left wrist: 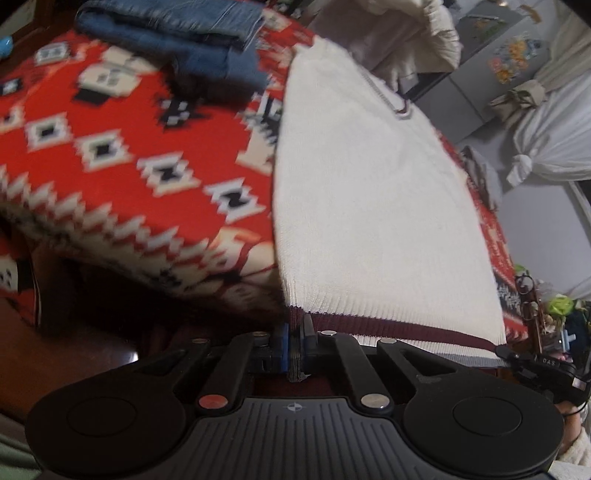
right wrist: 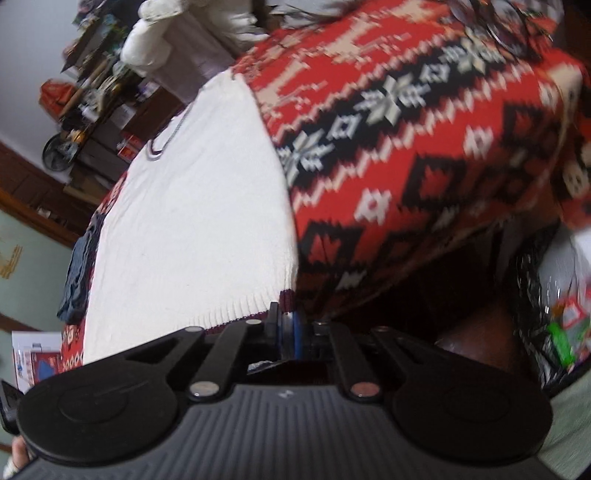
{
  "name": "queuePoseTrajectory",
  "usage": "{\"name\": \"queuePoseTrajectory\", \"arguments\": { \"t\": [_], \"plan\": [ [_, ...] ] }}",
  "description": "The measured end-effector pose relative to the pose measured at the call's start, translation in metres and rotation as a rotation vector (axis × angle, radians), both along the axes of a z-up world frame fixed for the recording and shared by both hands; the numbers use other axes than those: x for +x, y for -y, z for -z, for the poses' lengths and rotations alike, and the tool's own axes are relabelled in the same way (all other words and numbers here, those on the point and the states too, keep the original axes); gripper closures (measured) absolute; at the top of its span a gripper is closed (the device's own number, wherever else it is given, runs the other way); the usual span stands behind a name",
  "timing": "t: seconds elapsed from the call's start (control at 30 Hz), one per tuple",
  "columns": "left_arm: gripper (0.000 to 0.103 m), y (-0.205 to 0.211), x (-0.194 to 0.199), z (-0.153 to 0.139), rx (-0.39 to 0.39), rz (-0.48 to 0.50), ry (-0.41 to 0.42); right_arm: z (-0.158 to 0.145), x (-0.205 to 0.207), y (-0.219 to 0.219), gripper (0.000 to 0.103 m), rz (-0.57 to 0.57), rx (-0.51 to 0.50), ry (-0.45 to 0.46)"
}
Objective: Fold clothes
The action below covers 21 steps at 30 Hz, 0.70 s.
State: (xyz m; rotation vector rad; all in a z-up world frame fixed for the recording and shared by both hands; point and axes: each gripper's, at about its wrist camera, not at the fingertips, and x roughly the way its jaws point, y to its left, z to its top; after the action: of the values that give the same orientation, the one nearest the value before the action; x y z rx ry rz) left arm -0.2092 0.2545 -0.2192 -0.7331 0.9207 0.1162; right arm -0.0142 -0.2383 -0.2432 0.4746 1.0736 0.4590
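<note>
Both claws are pinched tight on the sweater's (left wrist: pixel 369 192) maroon hem (left wrist: pixel 388 328), left claw (left wrist: pixel 295 332) at one bottom corner, right claw (right wrist: pixel 286 323) at the other. That keeps the hem stretched flat. The sweater lies spread on the red blanket (left wrist: pixel 110 147), collar up at 12 o'clock. Folded jeans (left wrist: pixel 177 33) sit at 11, out of the way. I'd guess the hem gets carried up to the collar.
</note>
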Motion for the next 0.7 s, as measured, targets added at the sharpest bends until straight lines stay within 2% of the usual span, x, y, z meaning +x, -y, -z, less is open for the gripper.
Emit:
{"name": "queuePoseTrajectory", "arguments": {
  "t": [0.2, 0.3, 0.37, 0.6, 0.7],
  "plan": [
    [0.097, -0.005, 0.005, 0.013, -0.007, -0.016, -0.008, 0.02, 0.011, 0.001, 0.097, 0.023, -0.003, -0.035],
    [0.097, -0.001, 0.008, 0.012, 0.018, -0.005, -0.011, 0.014, 0.01, -0.01, 0.097, -0.015, -0.07, 0.001],
    [0.097, 0.0, 0.006, 0.01, 0.026, 0.002, -0.015, 0.01, 0.007, -0.009, 0.097, -0.019, -0.077, 0.006],
    [0.097, 0.004, -0.011, -0.021, 0.037, 0.025, 0.002, -0.023, -0.009, 0.01, 0.097, -0.007, -0.006, 0.017],
    [0.097, 0.008, -0.019, -0.035, 0.038, 0.044, 0.011, -0.039, -0.016, 0.014, 0.097, -0.023, -0.007, 0.034]
  ]
}}
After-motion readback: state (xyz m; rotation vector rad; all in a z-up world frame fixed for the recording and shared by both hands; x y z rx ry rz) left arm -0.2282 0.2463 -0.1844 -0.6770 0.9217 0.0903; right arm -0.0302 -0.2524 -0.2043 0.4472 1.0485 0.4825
